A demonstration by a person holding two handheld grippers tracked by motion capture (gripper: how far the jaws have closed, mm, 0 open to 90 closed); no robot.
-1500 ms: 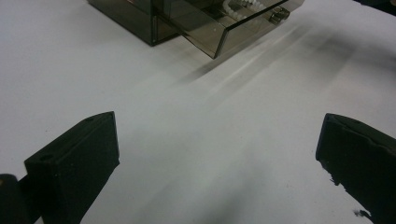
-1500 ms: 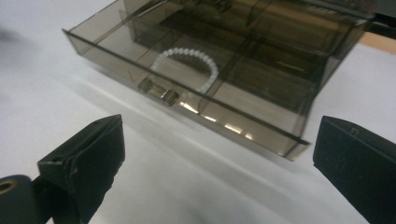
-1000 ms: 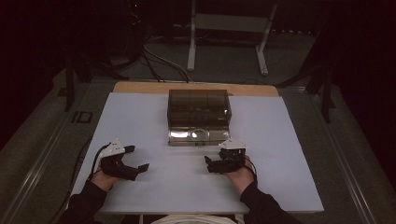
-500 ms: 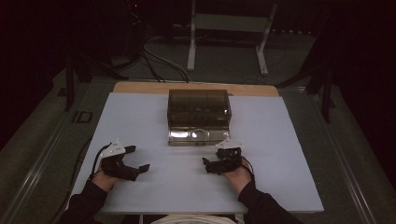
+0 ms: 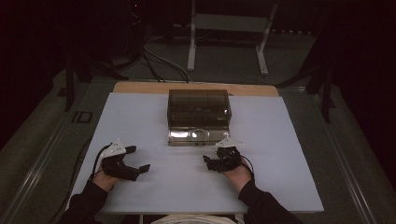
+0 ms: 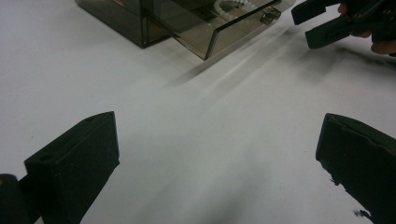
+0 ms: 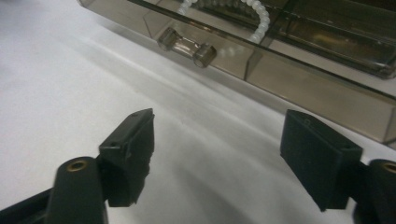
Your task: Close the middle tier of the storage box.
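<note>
A smoked clear drawer box point(image 5: 199, 105) stands at the middle back of the white table point(image 5: 289, 154). Its bottom drawer point(image 5: 196, 136) is pulled out toward me, with a string of white beads point(image 7: 259, 19) inside and a clear handle point(image 7: 187, 46) on its front. My right gripper point(image 5: 207, 163) rests just in front of the drawer's right corner, pointing left. Its jaws have just been closing, and they stand apart with nothing between them point(image 7: 217, 149). My left gripper point(image 5: 140, 158) lies at the front left, wide open over bare table point(image 6: 217, 154). The right gripper point(image 6: 322, 23) shows far off in the left gripper view.
A strip of wooden tabletop point(image 5: 140, 87) shows behind the white sheet. Cables point(image 5: 159, 60) and a metal stand point(image 5: 191, 51) are on the dark floor beyond the table. A cable point(image 5: 95, 161) trails from the left gripper.
The right gripper's jaws stand closer together than a second ago. Both hands and the drawer have kept their places.
</note>
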